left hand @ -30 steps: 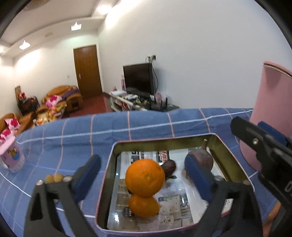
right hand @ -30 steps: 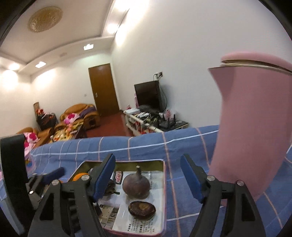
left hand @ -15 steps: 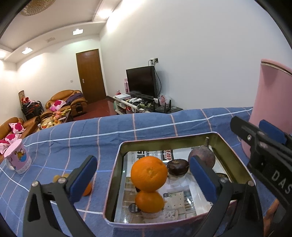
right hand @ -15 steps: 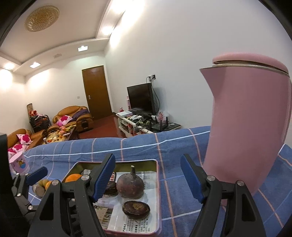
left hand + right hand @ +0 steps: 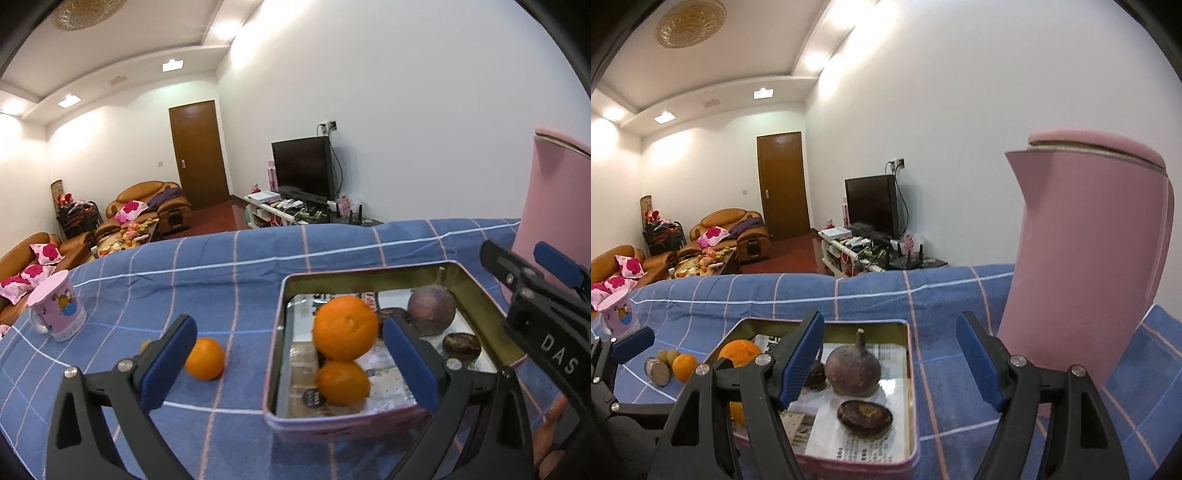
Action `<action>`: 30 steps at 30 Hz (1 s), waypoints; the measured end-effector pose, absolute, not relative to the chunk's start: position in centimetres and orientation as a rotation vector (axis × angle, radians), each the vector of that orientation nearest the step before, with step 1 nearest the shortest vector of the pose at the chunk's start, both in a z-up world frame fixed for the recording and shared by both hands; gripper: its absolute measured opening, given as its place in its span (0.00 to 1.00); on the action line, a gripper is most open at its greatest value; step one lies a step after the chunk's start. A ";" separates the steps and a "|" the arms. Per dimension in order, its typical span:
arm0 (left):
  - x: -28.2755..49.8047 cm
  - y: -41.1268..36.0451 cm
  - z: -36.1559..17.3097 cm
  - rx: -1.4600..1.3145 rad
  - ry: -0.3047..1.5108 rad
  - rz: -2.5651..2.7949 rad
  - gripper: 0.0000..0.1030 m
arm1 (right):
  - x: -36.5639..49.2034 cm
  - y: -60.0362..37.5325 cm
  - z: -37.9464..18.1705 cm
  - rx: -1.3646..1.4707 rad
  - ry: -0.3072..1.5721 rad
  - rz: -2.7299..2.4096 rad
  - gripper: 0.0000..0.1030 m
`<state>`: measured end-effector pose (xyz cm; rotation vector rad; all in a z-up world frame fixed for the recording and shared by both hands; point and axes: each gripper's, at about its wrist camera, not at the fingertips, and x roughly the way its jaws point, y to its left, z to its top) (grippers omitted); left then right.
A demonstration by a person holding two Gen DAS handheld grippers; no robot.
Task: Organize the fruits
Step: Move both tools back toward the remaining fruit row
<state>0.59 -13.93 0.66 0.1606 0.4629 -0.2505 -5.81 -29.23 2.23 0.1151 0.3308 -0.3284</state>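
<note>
Two oranges (image 5: 344,332) are sitting stacked in the tin tray (image 5: 369,278) at lower centre of the left view, beside dark fruits (image 5: 852,371). Another orange (image 5: 204,358) is lying on the blue checked counter (image 5: 221,273), lower left. Left tool (image 5: 288,363) and right tool (image 5: 890,363) are both hovering spread, gripping nothing.

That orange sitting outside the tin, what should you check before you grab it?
1. Left gripper open and holding nothing: ok.
2. Loose orange resting on the blue cloth, not in the tin: ok.
3. Jaws lined up around it: not ok, it sits by the left finger.
4. Room in the tin: ok.
5. Right gripper open, away from the orange: ok.
6. Small things behind the orange: cannot tell what they are.
</note>
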 end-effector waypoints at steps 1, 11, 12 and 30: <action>0.5 -13.7 0.6 0.159 0.464 -0.248 1.00 | -5.9 -29.2 2.2 0.118 0.331 -0.332 0.73; 0.2 -10.5 0.5 0.143 0.472 -0.224 1.00 | -6.7 -28.0 1.9 0.176 0.367 -0.325 0.73; 0.2 -10.3 0.4 0.147 0.472 -0.221 1.00 | -6.7 -27.6 1.9 0.177 0.371 -0.321 0.73; 2.3 -3.8 0.1 0.137 0.492 -0.149 1.00 | -4.8 -20.8 1.5 0.160 0.390 -0.243 0.73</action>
